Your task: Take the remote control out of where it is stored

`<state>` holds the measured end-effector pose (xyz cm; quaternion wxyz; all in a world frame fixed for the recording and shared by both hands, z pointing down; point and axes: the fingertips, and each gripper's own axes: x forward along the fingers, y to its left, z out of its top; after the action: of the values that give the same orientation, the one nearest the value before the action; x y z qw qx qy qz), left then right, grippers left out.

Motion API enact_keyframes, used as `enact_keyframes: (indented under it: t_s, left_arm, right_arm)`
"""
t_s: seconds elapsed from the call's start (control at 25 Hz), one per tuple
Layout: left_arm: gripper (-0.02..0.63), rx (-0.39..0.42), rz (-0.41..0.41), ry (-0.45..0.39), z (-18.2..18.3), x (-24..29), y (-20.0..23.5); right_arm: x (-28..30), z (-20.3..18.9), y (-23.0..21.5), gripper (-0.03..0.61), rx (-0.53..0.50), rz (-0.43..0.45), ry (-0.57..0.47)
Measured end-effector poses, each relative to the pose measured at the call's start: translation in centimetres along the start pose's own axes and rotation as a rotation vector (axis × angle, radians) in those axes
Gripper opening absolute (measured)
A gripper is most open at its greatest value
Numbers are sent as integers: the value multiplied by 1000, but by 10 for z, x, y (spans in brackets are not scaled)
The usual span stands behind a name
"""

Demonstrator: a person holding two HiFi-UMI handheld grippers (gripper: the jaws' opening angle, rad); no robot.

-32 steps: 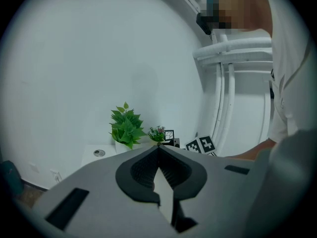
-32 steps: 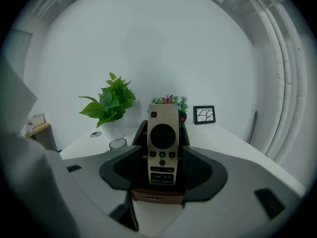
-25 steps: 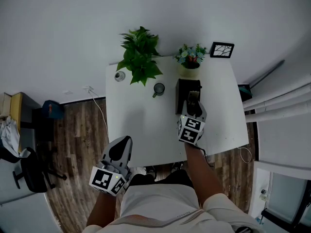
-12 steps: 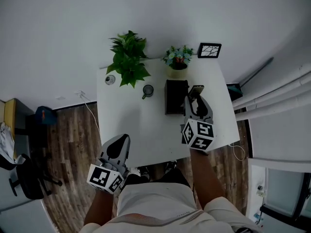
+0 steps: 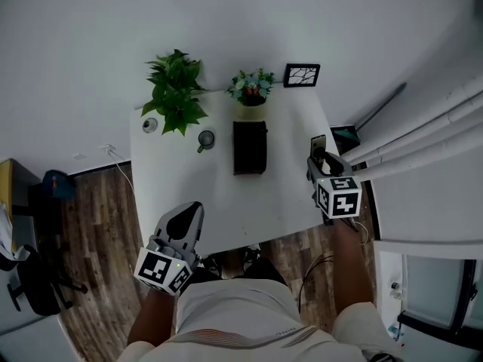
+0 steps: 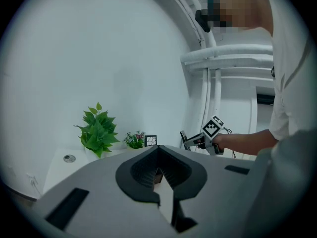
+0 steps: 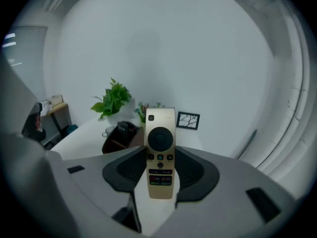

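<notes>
between dark pads (image 7: 124, 170), slim gold remote (image 7: 161, 155)

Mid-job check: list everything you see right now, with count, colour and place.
remote control: one, gold, upright in the right gripper's jaws
storage box: one, dark, table middle
leafy plant: one, green, table's far left
flower pot: one, pale with mixed flowers, behind the box
picture frame: one, black, far right corner
mug: one, dark, left of the box
round object: one, grey, by the plant; too small to identify
table: one, white
cable: one, white, on the wooden floor at left
left hand-held gripper: grey, jaws together, empty, at the table's near edge
right hand-held gripper: grey, clamped on the remote, by the table's right edge
</notes>
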<state>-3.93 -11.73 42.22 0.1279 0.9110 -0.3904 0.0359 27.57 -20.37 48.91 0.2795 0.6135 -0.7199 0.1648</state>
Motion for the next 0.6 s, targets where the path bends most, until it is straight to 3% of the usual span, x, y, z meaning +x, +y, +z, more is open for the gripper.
enact_keyframes:
  t_s: [0.2, 0.44, 0.6]
  left_arm:
    - [8, -14, 21, 5, -4, 5, -9]
    - [8, -22, 71, 9, -8, 7, -11]
    - [8, -29, 105, 19, -13, 7, -9]
  right_arm:
    - [39, -57, -33, 186, -119, 62, 291]
    - [86, -120, -53, 186, -149, 152, 532]
    - [107, -142, -54, 185, -176, 205, 648]
